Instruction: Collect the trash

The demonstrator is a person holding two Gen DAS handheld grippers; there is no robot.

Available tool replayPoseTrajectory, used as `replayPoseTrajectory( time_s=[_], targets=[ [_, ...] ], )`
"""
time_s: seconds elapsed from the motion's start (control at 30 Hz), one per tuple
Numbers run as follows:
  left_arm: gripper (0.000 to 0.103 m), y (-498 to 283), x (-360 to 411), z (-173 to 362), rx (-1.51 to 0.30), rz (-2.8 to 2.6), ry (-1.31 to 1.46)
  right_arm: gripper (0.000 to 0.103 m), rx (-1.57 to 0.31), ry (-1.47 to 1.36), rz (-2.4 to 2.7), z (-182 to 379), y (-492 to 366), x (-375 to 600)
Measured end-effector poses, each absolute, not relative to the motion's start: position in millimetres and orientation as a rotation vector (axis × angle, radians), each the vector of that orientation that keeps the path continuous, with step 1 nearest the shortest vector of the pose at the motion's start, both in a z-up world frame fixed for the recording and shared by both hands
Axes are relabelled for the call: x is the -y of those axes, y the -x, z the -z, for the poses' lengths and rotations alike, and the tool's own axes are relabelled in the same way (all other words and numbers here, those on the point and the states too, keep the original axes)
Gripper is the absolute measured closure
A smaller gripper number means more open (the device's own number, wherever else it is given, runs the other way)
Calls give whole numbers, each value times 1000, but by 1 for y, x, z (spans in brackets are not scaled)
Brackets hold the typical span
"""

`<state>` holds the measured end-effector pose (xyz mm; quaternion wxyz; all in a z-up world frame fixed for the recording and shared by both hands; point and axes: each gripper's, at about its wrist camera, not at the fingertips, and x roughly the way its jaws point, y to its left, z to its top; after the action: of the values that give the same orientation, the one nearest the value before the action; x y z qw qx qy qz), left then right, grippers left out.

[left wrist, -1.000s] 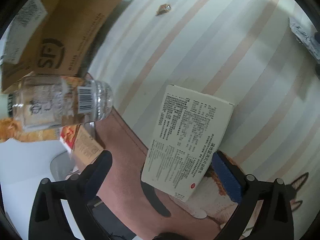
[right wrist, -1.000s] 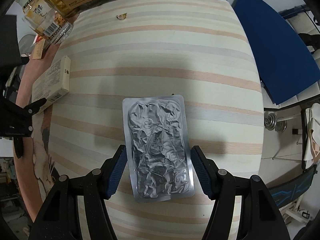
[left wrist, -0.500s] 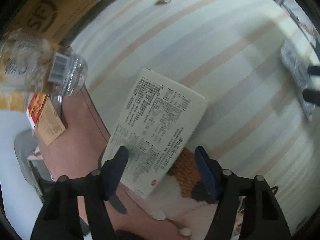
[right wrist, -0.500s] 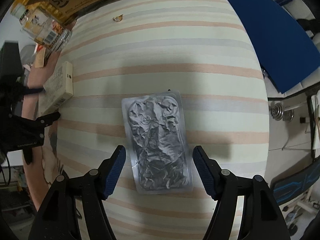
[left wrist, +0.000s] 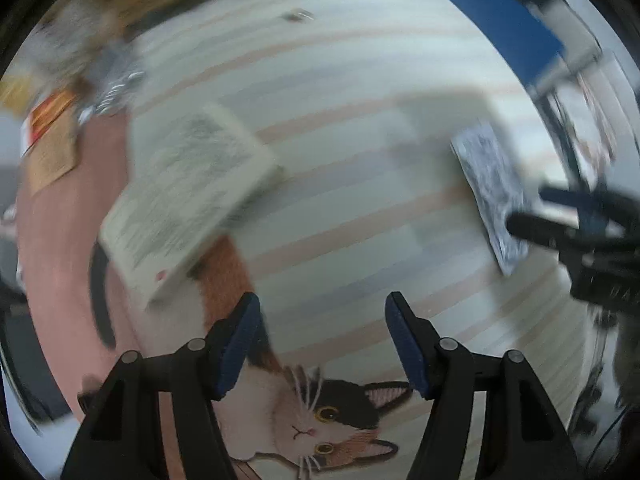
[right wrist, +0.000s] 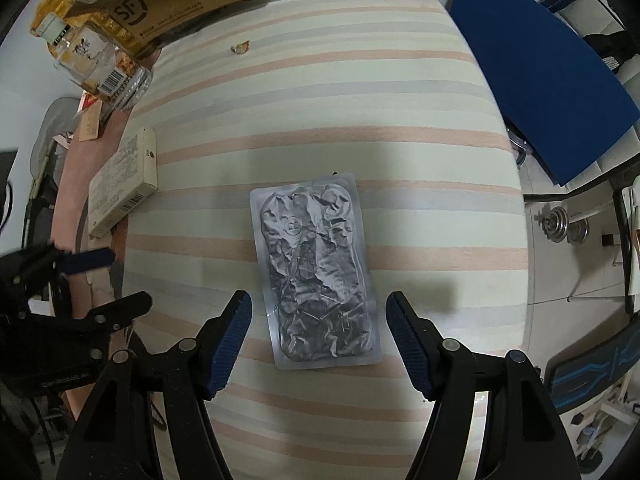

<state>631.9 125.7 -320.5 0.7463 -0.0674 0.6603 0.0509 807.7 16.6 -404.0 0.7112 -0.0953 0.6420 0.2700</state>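
Two pieces of trash are seen on the striped cloth (right wrist: 320, 80). At the left, a printed carton (right wrist: 120, 184) is found lying flat near the cloth's edge, clear of the left gripper (left wrist: 322, 344), whose jaws were closing a moment ago and are now held apart with nothing between them. Further right, a crumpled foil blister pack (right wrist: 316, 276) is framed by the right gripper (right wrist: 318, 334), its fingers spread and touching nothing.

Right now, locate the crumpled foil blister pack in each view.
Left wrist: foil blister pack far right, blurred, beside the right gripper.
Right wrist: centre, flat on the striped cloth.
Shared landmark: the printed white carton, left of the pack.
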Motion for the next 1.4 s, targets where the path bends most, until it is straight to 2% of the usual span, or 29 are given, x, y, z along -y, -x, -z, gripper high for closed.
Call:
replayPoseTrajectory(
  time_s=[0.1, 0.23, 0.57, 0.73, 1.0, 1.1, 1.27, 1.3, 1.4],
  targets=[
    [39, -628, -169, 304, -1354, -264, 230, 32, -1418, 175, -583, 398, -811, -7],
    [39, -630, -220, 300, -1333, -378, 344, 31, -1448, 118, -571, 399, -816, -4],
    [39, -665, -292, 305, -1251, -620, 186, 30, -1420, 38, -524, 386, -830, -23],
    [39, -684, -290, 326, -1325, -562, 102, 30, -1386, 61, -536, 378, -834, -35],
    [39, -673, -260, 353, -1528, -19, 197, 30, -1433, 21, -543, 391, -842, -27],
    [39, -660, -238, 352, -1593, 110, 105, 30, -1433, 28, -545, 394, -843, -20],
    [39, -621, -202, 328, -1530, 60, -99, 30, -1416, 95, -542, 396, -839, -8],
    [39, -612, -199, 320, -1495, -35, -83, 30, -1413, 94, -529, 397, -839, -4],
    [39, -578, -212, 307, -1383, -245, 207, 29, -1424, 75, -497, 402, -836, 2]
  ],
)
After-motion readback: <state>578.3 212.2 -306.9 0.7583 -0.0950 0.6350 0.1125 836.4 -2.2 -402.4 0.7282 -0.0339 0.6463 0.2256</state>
